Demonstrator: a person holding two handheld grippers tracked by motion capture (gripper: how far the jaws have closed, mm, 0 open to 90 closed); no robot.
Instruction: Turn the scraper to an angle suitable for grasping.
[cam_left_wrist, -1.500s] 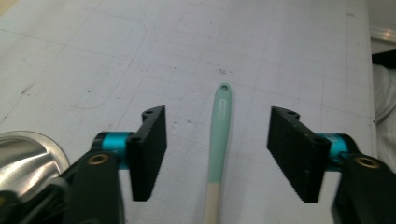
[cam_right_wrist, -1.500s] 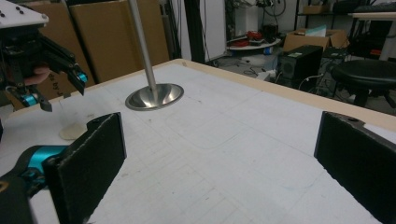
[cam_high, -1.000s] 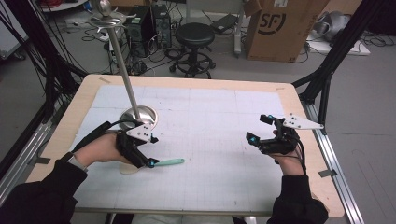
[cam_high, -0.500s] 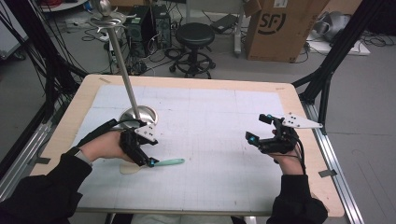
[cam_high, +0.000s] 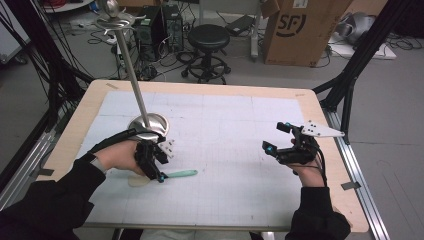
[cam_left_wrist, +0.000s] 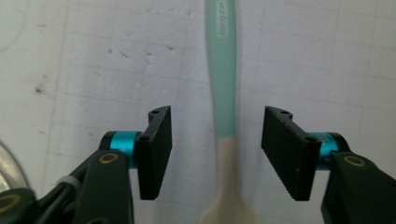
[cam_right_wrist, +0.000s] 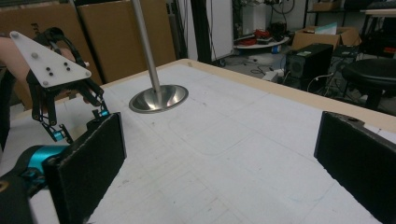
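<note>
Straddling spoon (cam_left_wrist: 223, 116), our left gripper (cam_left_wrist: 215, 154) had jaws closing, pads not yet touching it. Right gripper (cam_high: 280, 137) at 3 o'clock, jaws wide, empty.

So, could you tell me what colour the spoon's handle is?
Mint green handle, cream towards the bowl; left gripper view shows it best.

The table (cam_high: 210, 107) is seen from above and behind the person in the high view, facing forward and down; the spoon (cam_left_wrist: 223, 93) is looked down on closely from the left gripper view; the table is crossed low from the right gripper view; the metal stand (cam_right_wrist: 159, 99) is shared by 2 views.
</note>
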